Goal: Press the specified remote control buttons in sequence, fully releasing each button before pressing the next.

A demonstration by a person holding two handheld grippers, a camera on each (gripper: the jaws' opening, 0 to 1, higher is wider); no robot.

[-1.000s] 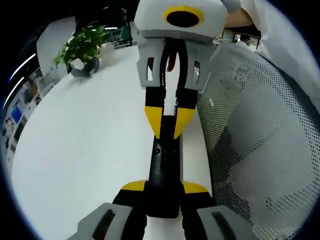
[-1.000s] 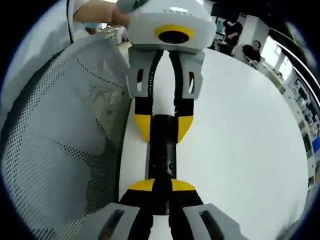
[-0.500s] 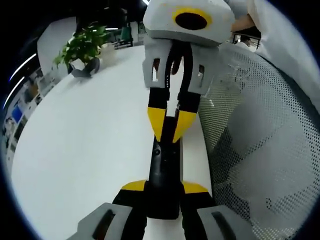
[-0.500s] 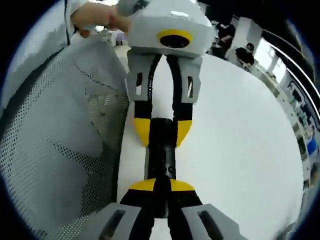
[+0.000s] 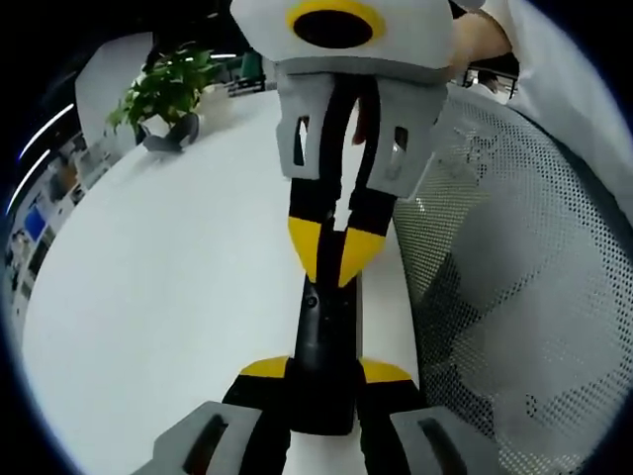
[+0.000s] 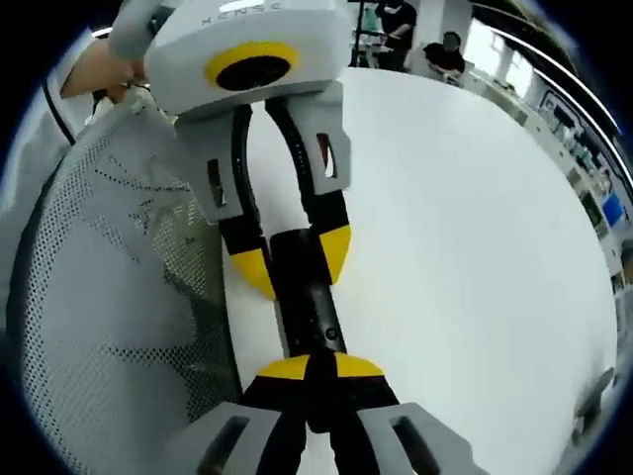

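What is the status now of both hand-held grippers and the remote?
Left hand-held gripper shut on remote. Right hand-held gripper shut, tips over remote; contact unclear. Mesh chair back beside; table underneath.

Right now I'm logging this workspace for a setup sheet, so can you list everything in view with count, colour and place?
Remote control: one, black, lying on the table near its edge, held at one end by the left gripper, with the right gripper's fingertips over its other end.
Table: one, white, under the remote.
Mesh chair back: one, white-grey, beside the table edge.
Potted plant: one, green leaves, far end of the table.
People: at least two, dark clothes, in the background beyond the table.
Person's hand: one in view, behind the right gripper.
Left gripper: one, grey with yellow fingers, shut on the remote.
Right gripper: one, same colours, fingers together.
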